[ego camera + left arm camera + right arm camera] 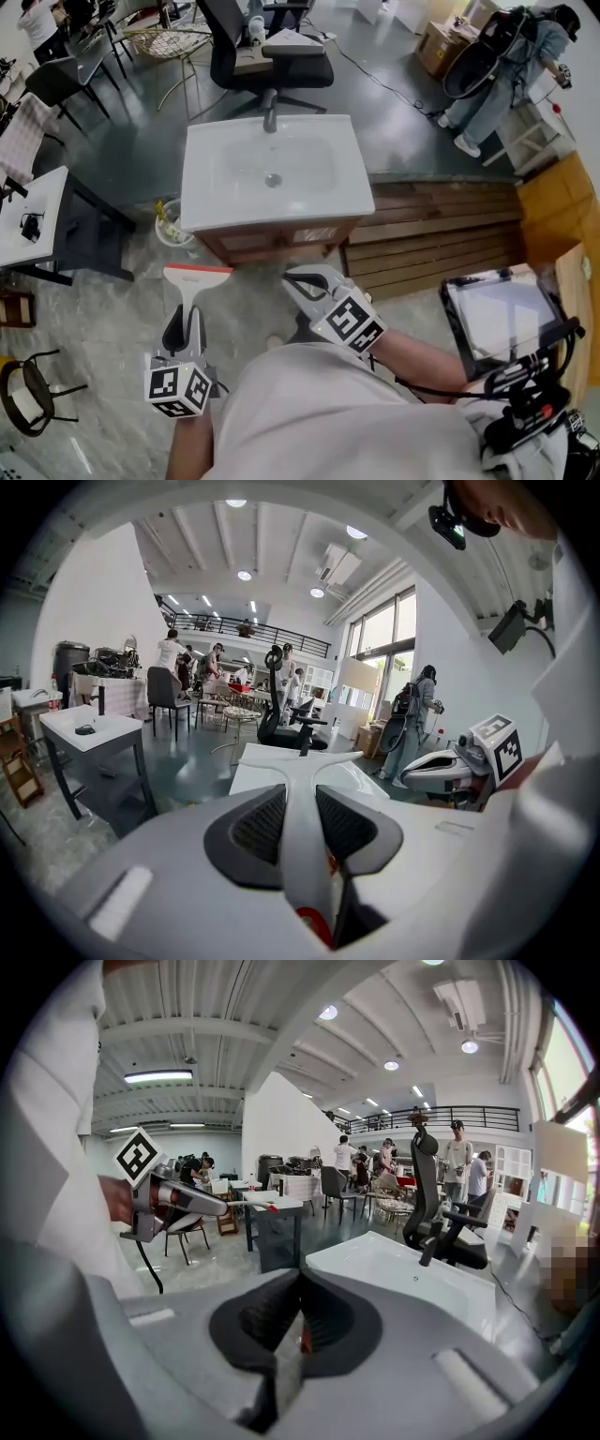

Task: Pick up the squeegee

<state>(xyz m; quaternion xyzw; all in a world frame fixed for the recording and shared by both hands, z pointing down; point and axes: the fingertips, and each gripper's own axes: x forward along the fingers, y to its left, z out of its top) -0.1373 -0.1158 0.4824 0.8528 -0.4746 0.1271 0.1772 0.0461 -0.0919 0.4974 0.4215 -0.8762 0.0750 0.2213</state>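
My left gripper [186,319] is shut on the squeegee [196,281], a white handle with a white and orange blade bar across its far end. It hangs over the floor in front of the sink cabinet. In the left gripper view the handle [302,785] runs straight out between the two black pads [258,827]. My right gripper [302,284] is beside it, to the right, shut with nothing between its jaws; its pads [272,1316] meet in the right gripper view. That view also shows the left gripper [173,1202] with the squeegee blade [251,1207].
A white sink basin [216,197] with a faucet [270,111] stands ahead on a wooden cabinet. Wooden steps [441,230] lie to its right, a white table [33,220] to the left. A black office chair [267,52] is behind the sink, and a person [502,80] stands far right.
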